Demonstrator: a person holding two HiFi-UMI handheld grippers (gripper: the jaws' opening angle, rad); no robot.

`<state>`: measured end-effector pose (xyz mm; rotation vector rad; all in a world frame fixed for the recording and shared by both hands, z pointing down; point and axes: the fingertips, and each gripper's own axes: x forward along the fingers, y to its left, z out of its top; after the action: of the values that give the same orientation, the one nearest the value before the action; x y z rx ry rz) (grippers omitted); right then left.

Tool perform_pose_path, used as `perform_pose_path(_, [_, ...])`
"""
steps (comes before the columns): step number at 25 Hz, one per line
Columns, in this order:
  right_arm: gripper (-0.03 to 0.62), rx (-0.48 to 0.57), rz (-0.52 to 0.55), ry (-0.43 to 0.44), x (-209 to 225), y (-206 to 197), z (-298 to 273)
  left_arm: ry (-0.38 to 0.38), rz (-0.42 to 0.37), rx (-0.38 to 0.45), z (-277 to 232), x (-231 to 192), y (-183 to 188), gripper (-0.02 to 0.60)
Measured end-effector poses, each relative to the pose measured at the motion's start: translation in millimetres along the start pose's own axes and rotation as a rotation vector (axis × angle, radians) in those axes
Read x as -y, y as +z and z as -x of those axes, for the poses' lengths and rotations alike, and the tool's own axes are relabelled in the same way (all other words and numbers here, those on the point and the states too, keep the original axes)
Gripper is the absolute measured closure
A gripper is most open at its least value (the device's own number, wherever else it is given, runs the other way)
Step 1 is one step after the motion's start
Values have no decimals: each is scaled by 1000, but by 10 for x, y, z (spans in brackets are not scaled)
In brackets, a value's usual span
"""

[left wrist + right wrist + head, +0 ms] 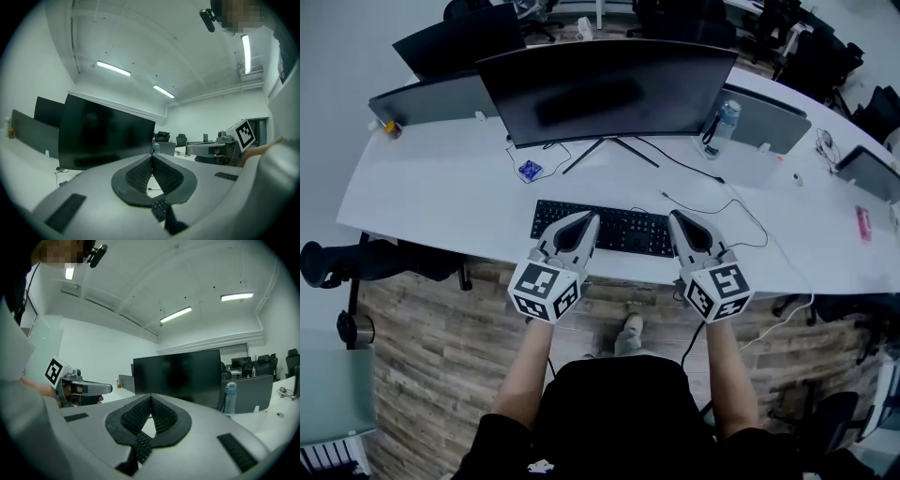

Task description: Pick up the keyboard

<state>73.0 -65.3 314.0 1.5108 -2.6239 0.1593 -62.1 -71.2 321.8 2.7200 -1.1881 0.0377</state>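
The left gripper (pixel 588 218) has its jaws pressed together on nothing, and so does the right gripper (pixel 676 218). Both hang over the flat black plastic keyboard (pixel 623 230), one above its left part and one above its right. The keyboard lies along the near edge of the long white desk (pixel 459 202), in front of the wide dark monitor (pixel 609 89).

It looks light, stiff and thin, so a pinch at each short end should lift it level. A thin black cable (pixel 741 211) may tug at it.

The grippers cover parts of the keyboard. I cannot tell whether they touch it, or whether that cable is its own.
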Motion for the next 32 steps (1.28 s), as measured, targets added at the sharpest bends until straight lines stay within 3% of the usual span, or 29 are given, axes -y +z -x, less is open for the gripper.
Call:
perform_pose_path(12, [588,-21,-25,82,572,-80,-352,79,-1,-28,-533,-78,-17,572])
perform_pose_path(23, [589,-71,-47,147,695,-294,-572,142,17,-79,-620,-211,-179,572])
perform_pose_path(32, [589,-120,-69,80,649,-467,-735,76,59,-119,-700,-431,-393,572])
